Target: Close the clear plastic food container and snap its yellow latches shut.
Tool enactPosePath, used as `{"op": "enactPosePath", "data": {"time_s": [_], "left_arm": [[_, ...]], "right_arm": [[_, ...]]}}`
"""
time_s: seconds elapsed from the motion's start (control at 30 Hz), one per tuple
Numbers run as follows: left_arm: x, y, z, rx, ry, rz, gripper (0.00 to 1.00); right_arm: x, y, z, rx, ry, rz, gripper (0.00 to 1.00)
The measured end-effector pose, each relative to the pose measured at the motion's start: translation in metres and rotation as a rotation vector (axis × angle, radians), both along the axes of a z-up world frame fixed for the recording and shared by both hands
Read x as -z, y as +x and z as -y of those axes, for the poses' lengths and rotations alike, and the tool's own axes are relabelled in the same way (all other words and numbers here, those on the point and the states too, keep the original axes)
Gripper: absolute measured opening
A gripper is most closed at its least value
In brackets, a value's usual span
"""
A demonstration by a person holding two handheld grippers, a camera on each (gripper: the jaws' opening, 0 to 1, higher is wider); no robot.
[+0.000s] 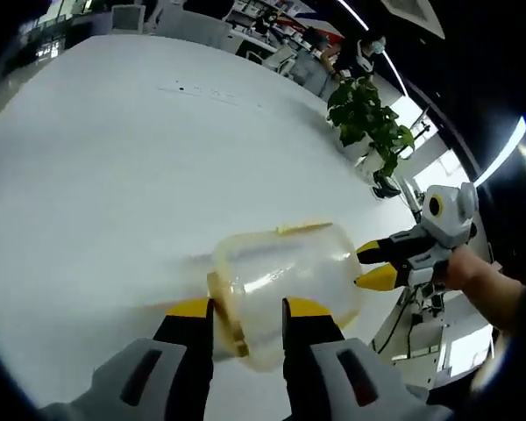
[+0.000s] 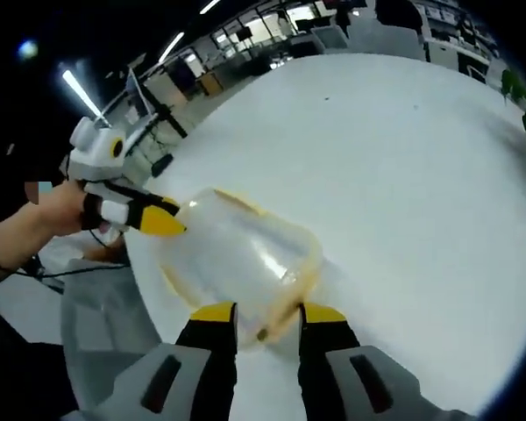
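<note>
White tabletop [image 1: 114,175] is stretching wide across both views, with an office of desks and chairs [image 1: 245,26] lying beyond its far edge and a potted plant [image 1: 368,118] standing off to one side. Near the table's edge, the clear plastic food container [image 1: 285,281] is sitting between the two grippers, its yellow latches [image 1: 226,311] showing along the rim. In the left gripper view, the left gripper [image 1: 248,329] is straddling the near end of the container, its jaws spread and the latch lying in the gap between them; whether they are pressing on it cannot be told. From the right, the right gripper [image 1: 373,265], carried by a hand [image 1: 478,281], is touching the container's far end with its yellow tips parted. In the right gripper view its jaws [image 2: 267,320] are framing the container's rim, while the left gripper [image 2: 171,219] is reaching in opposite.
</note>
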State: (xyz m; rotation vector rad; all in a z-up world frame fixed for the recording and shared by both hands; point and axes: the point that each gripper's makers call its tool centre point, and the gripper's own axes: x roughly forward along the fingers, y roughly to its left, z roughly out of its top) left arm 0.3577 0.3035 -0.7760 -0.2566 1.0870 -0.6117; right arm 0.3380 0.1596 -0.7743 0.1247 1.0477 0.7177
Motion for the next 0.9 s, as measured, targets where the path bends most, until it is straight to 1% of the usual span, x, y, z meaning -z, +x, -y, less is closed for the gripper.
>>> {"op": "enactPosePath", "data": {"time_s": [0.03,0.07,0.1,0.13,0.17,0.2,0.33,0.4,0.43,0.47,0.5,0.6,0.7,0.77,0.87,0.9], "left_arm": [[0.000,0.001,0.000,0.004,0.002,-0.007,0.28],[0.000,0.001,0.000,0.013,0.010,-0.012,0.28],[0.000,0.001,0.002,0.012,0.016,-0.020,0.26],[0.003,0.003,0.003,-0.026,0.017,-0.041,0.26],[0.004,0.002,0.003,0.002,0.021,-0.036,0.26],[0.004,0.001,0.003,-0.016,0.014,-0.041,0.26],[0.003,0.001,0.004,-0.017,0.004,-0.021,0.27],[0.002,0.000,0.004,-0.021,0.001,-0.009,0.27],[0.003,0.000,0.005,-0.018,0.003,0.003,0.28],[0.002,0.001,0.004,-0.005,0.016,0.034,0.28],[0.002,0.000,0.005,-0.003,0.018,0.042,0.28],[0.001,0.000,0.005,-0.010,0.017,0.048,0.30],[-0.001,0.000,0.005,-0.005,0.022,0.045,0.31],[-0.004,0.002,0.005,0.041,0.065,0.102,0.31],[-0.006,0.002,0.006,0.056,0.088,0.115,0.32],[-0.006,0.002,0.006,0.067,0.100,0.123,0.32]], "right_arm": [[0.003,-0.002,-0.002,-0.044,-0.003,-0.014,0.24],[0.003,-0.001,-0.004,-0.059,-0.011,0.000,0.24],[0.003,-0.002,-0.003,-0.057,-0.011,-0.004,0.24],[0.005,-0.005,-0.003,-0.054,-0.019,-0.032,0.24],[0.007,-0.002,-0.004,-0.064,-0.017,-0.017,0.24],[0.008,-0.002,-0.004,-0.076,-0.023,-0.026,0.24],[0.008,-0.003,-0.005,-0.082,-0.020,-0.045,0.24],[0.005,-0.004,-0.003,-0.087,-0.018,-0.045,0.24],[0.005,-0.003,-0.003,-0.081,-0.016,-0.048,0.25],[0.006,-0.003,-0.003,-0.070,-0.014,-0.053,0.25],[0.005,-0.003,-0.003,-0.066,-0.014,-0.053,0.25],[0.004,-0.003,-0.004,-0.079,-0.021,-0.051,0.26],[0.000,-0.002,-0.002,-0.123,-0.060,-0.003,0.27],[-0.002,-0.001,-0.002,-0.136,-0.085,0.025,0.28],[-0.005,-0.003,-0.002,-0.181,-0.114,0.070,0.28],[-0.005,-0.004,-0.002,-0.188,-0.113,0.071,0.28]]}}
